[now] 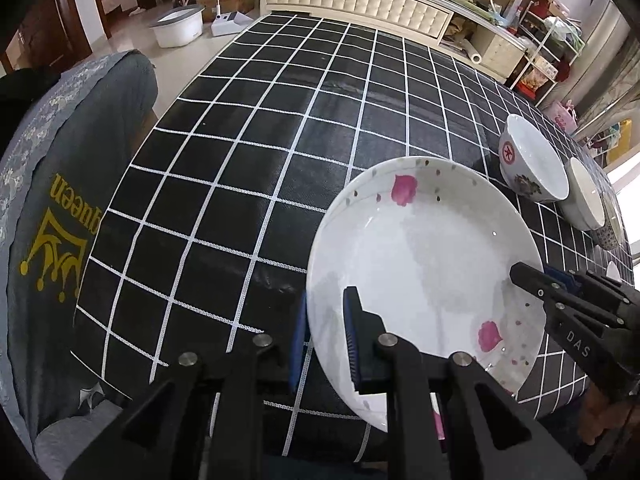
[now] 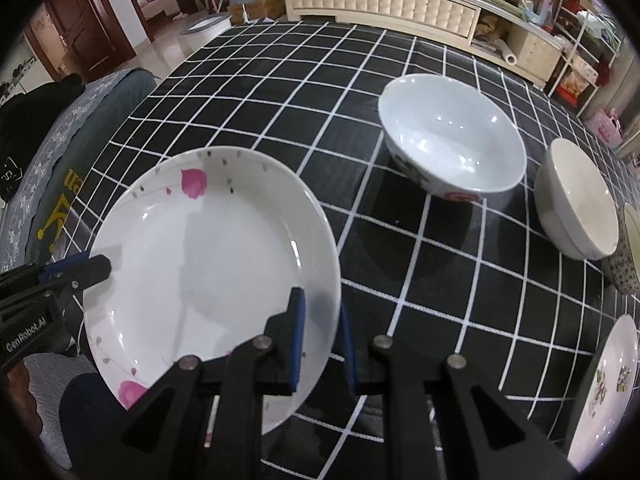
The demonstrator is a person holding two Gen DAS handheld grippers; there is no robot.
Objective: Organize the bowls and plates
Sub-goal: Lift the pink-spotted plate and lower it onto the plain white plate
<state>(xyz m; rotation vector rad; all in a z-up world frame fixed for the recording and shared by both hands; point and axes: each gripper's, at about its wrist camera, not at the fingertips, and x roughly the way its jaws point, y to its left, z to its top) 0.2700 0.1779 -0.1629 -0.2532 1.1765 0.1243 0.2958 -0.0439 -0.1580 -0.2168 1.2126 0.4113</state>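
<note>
A white plate with pink petals [image 1: 420, 264] [image 2: 208, 264] is held between both grippers at the front edge of the checked table [image 1: 280, 140], its near part overhanging the edge. My left gripper [image 1: 326, 336] is shut on the plate's left rim, one blue pad above it and one below. My right gripper [image 2: 322, 336] is shut on the right rim in the same way. Each gripper shows in the other's view: the right gripper [image 1: 528, 276] and the left gripper [image 2: 96, 266]. I cannot tell whether the plate touches the cloth.
Behind the plate to the right stand a white bowl with a red mark [image 2: 452, 140] [image 1: 532, 160] and a cream bowl [image 2: 576, 200]. A patterned cup [image 2: 624, 264] and a floral plate [image 2: 612, 380] sit at the far right. A grey-covered chair [image 1: 60, 220] is on the left.
</note>
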